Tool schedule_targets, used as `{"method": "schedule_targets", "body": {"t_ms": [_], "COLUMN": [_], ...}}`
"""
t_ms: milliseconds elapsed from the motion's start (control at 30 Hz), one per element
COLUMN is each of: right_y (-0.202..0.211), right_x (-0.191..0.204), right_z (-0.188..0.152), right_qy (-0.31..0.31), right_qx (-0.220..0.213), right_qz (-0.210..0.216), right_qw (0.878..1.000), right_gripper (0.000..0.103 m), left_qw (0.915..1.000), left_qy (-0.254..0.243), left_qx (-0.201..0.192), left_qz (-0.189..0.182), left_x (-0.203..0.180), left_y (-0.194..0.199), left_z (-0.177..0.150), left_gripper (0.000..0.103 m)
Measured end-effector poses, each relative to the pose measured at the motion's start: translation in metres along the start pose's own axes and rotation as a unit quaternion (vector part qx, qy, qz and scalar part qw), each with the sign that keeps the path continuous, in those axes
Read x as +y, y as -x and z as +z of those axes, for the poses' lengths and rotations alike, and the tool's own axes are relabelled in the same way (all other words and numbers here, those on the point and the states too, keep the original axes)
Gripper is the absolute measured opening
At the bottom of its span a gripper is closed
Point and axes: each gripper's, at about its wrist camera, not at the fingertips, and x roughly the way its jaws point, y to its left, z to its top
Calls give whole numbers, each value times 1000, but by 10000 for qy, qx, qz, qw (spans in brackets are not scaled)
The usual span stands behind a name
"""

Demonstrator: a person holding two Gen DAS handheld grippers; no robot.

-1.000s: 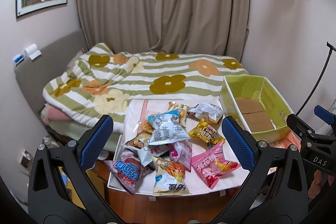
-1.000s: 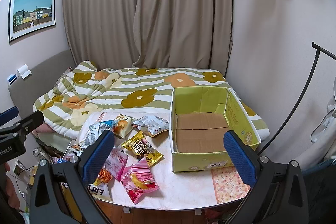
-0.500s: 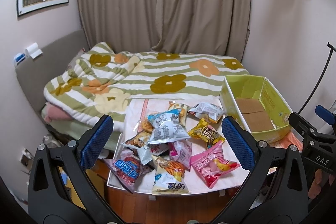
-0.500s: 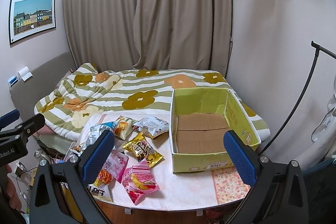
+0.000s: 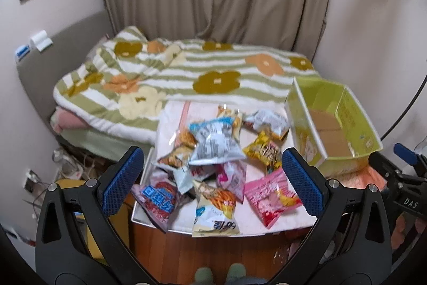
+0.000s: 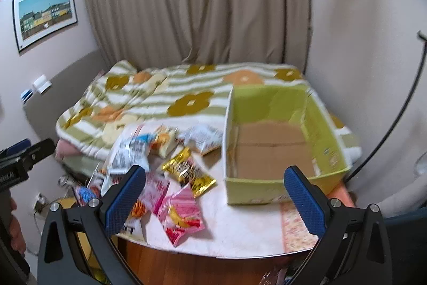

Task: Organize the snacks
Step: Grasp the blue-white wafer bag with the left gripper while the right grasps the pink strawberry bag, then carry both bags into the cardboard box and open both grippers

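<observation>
Several snack packets lie in a loose heap on a small white-topped table (image 5: 288,221). Among them are a white and blue bag (image 5: 216,143), a yellow bag (image 5: 263,151), a pink bag (image 5: 272,196) and a red and blue bag (image 5: 157,199). An empty green cardboard box (image 6: 277,146) stands open at the table's right side; it also shows in the left wrist view (image 5: 333,124). My left gripper (image 5: 212,178) is open and empty above the table's near edge, over the heap. My right gripper (image 6: 216,194) is open and empty in front of the box and the pink bag (image 6: 181,213).
A bed with a green striped flower blanket (image 5: 186,76) lies right behind the table. Curtains (image 6: 197,4) hang at the back. A black curved stand (image 6: 400,108) rises at the right wall. A floral cloth (image 6: 296,226) lies at the table's right front.
Both grippers have moved forward and lower towards the table, so the packets and the box look larger. Both stay open and empty. The views are motion-blurred now.
</observation>
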Motion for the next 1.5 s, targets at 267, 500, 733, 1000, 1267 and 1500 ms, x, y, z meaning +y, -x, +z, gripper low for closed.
{"method": "schedule_targets", "body": {"t_ms": [267, 500, 733, 1000, 1267, 1500], "right_y": [-77, -136, -176, -187, -202, -191], "right_x": [-5, 6, 9, 6, 10, 16], "right_z": [-40, -70, -93, -100, -104, -95], "right_qy": [-489, -923, -1258, -1407, -1454, -1276], "right_qx": [901, 1487, 2019, 2244, 2287, 2146], "right_qz": [505, 544, 540, 750, 1103, 972], "right_qw": [9935, 9831, 9698, 9614, 9562, 9634], "right_gripper": [103, 103, 103, 98, 67, 56], "left_qw": [9965, 9877, 9782, 9729, 9722, 9757], "left_qy": [-90, -235, -223, -214, -124, -153], "left_qx": [768, 1451, 1958, 2181, 2205, 2017], "left_qz": [-310, -540, -648, -732, -781, -842], "left_x": [8, 7, 4, 7, 14, 13], "left_y": [-94, -193, -257, -272, -273, -261], "left_z": [14, 24, 16, 7, 7, 18], "left_gripper": [103, 103, 93, 76, 63, 62]}}
